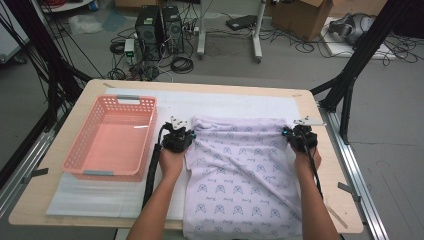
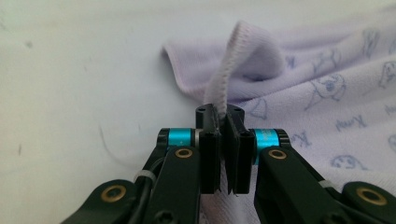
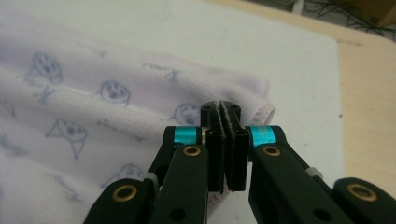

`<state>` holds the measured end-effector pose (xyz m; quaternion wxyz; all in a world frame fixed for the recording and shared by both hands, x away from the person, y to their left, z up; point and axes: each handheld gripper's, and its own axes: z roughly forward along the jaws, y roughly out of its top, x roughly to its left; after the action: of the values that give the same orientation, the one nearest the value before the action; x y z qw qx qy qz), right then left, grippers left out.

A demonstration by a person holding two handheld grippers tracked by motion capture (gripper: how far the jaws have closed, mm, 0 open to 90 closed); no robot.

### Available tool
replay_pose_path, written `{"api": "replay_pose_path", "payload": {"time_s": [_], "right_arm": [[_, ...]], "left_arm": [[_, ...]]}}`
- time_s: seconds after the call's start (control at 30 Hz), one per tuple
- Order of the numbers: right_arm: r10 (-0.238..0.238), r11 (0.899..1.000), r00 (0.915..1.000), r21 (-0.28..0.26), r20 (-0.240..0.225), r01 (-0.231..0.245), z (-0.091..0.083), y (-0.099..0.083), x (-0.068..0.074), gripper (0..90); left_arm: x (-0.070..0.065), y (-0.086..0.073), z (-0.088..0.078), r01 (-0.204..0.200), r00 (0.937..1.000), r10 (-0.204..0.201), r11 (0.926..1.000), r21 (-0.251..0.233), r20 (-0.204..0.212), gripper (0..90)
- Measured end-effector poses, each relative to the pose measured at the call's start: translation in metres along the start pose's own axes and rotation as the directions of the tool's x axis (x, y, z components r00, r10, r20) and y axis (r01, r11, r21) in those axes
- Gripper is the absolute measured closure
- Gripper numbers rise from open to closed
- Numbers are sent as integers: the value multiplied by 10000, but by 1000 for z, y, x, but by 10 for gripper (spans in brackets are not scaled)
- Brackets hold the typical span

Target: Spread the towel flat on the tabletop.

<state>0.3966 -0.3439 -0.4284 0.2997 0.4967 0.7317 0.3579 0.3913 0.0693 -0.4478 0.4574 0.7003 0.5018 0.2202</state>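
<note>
On the counter (image 1: 310, 100), over the white foam sheet (image 1: 235, 102), the lilac printed towel (image 1: 240, 175) lies spread lengthwise, its near end hanging off the edge towards me and its two far corners under my tools. I read this step as taking both far corners so the towel can be folded back over itself, perhaps later to go in the pink basket (image 1: 112, 137) at the left. My left gripper (image 2: 223, 116) has its jaws pressed together on the hemmed edge of the left corner, and a loop of that hem stands up above the pads in the left gripper view. My right gripper (image 3: 223, 112) has its jaws together too, with the right corner bunched around the tips; I judge that a thin bit of hem is caught there, but the bite looks shallow and I cannot be certain of it. To do this well I would test the right hold with a small lift before committing. Then I would raise both hands together, level, keep the far edge taut between them, and bring it towards me without dragging the foam or twisting the creases that run across the cloth.
</note>
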Motion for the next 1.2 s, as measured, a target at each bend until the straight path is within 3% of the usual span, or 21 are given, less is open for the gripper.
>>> {"api": "replay_pose_path", "payload": {"time_s": [0.03, 0.1, 0.2, 0.3, 0.4, 0.47, 0.57, 0.67, 0.73, 0.83, 0.93, 1.0, 1.07, 1.13, 1.2], "right_arm": [[400, 9991, 9991, -132, -150, -402, 0, 1, -3, 885], [519, 9986, 9984, -57, -203, -520, 0, 1, -4, 852], [667, 9977, 9969, 141, -423, -662, -3, -1, -6, 675], [781, 9967, 9943, -170, -719, -795, -15, -4, -7, 610], [577, 9973, 9912, -375, -1191, -626, -30, -8, -4, 585], [335, 9980, 9896, -480, -1402, -406, -40, -11, 0, 556], [102, 9991, 9816, -390, -1907, -180, -52, -19, 8, 537], [-387, 9992, 9720, -3, -2317, 397, -60, -30, 17, 523], [-562, 9982, 9692, 77, -2396, 598, -65, -38, 21, 513], [-463, 9984, 9665, 210, -2524, 534, -70, -51, 26, 476], [-591, 9970, 9650, 338, -2555, 700, -73, -59, 29, 459], [-722, 9956, 9628, 393, -2603, 852, -73, -60, 29, 449], [-536, 9969, 9573, 408, -2842, 679, -74, -61, 29, 441], [-636, 9957, 9541, 464, -2925, 806, -72, -62, 32, 443], [-883, 9912, 9569, 712, -2766, 1120, -69, -63, 36, 449]], "left_arm": [[1, -1, 1, 251, 9997, -251, 9997, 60, 83, 823], [1, -2, 0, 309, 9986, -317, 9994, 182, 419, 644], [0, -2, -8, 16, 9958, -59, 9989, 465, 912, 492], [-4, -8, -19, -248, 9943, 186, 9980, 585, 1054, 431], [-10, -17, -29, -847, 9893, 741, 9930, 820, 1255, 415], [-11, -21, -36, -980, 9880, 869, 9916, 842, 1274, 417], [-11, -26, -48, -808, 9856, 705, 9948, 620, 1534, 411], [-11, -31, -57, -799, 9793, 666, 9948, 627, 1910, 414], [-11, -35, -60, -845, 9753, 679, 9939, 710, 2101, 413], [-14, -40, -61, -852, 9704, 615, 9921, 925, 2336, 401], [-19, -41, -62, -989, 9609, 710, 9908, 924, 2677, 395], [-23, -42, -61, -1341, 9560, 1002, 9852, 1068, 2757, 390], [-27, -42, -60, -1687, 9544, 1327, 9788, 1162, 2673, 391], [-31, -42, -58, -2035, 9543, 1649, 9694, 1374, 2494, 401], [-34, -43, -58, -2230, 9577, 1899, 9647, 1400, 2163, 456]]}}
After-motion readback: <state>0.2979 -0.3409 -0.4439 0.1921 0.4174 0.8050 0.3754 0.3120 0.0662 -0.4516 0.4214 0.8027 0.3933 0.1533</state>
